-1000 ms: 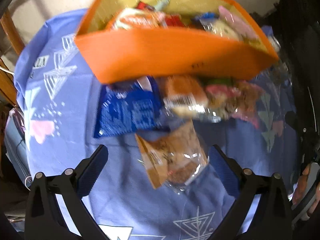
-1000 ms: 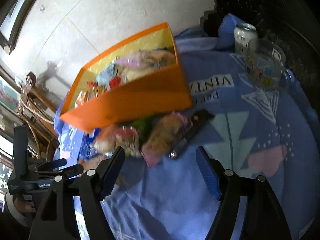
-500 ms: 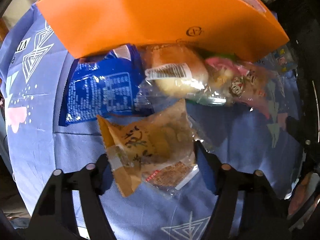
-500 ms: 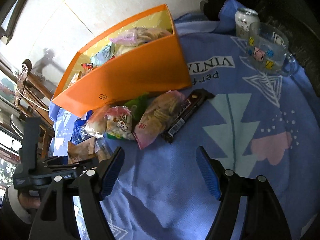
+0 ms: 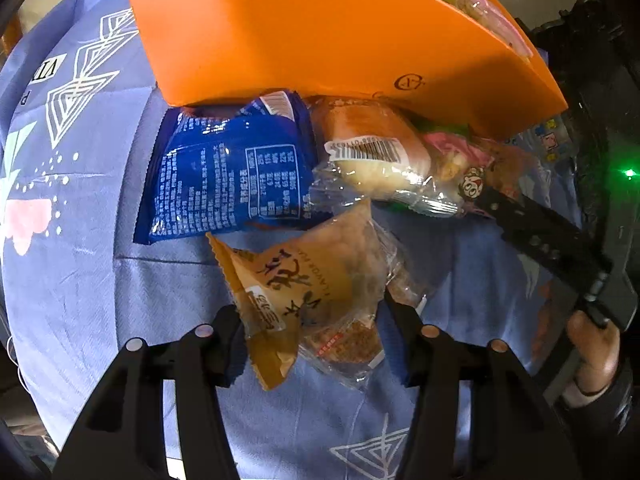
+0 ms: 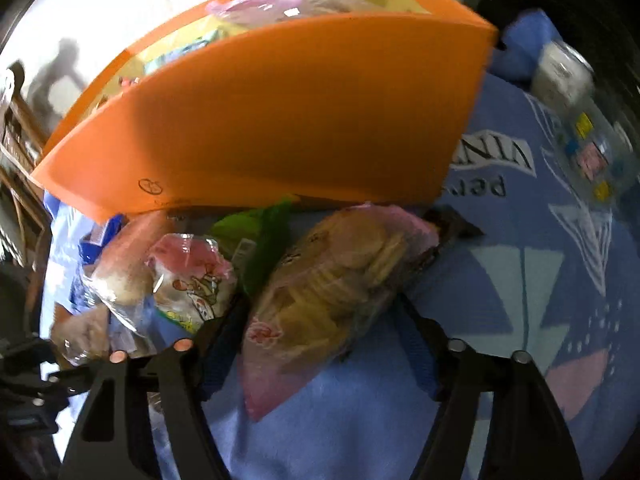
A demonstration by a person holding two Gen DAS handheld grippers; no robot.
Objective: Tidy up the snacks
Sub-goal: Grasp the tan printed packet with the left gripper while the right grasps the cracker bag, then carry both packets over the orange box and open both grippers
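- Snacks lie in a row on the blue printed tablecloth, pressed against the front wall of the orange cardboard box, which already holds other packets.
- My left gripper has its fingers on either side of the tan crinkled pastry packet with dark lettering; both pads touch the wrapper, so I hold it between them at a middling width.
- Just beyond that packet lie the dark blue foil packet with white print and the clear-wrapped bread roll with a barcode label, both touching the box.
- My right gripper straddles the pink-edged clear bag of round biscuits; its fingers stand wide, and I cannot tell whether they press the bag.
- Left of that bag sit a green wrapper and a small pink cartoon-printed packet.
- A clear glass mug with coloured squares stands well apart at the right.
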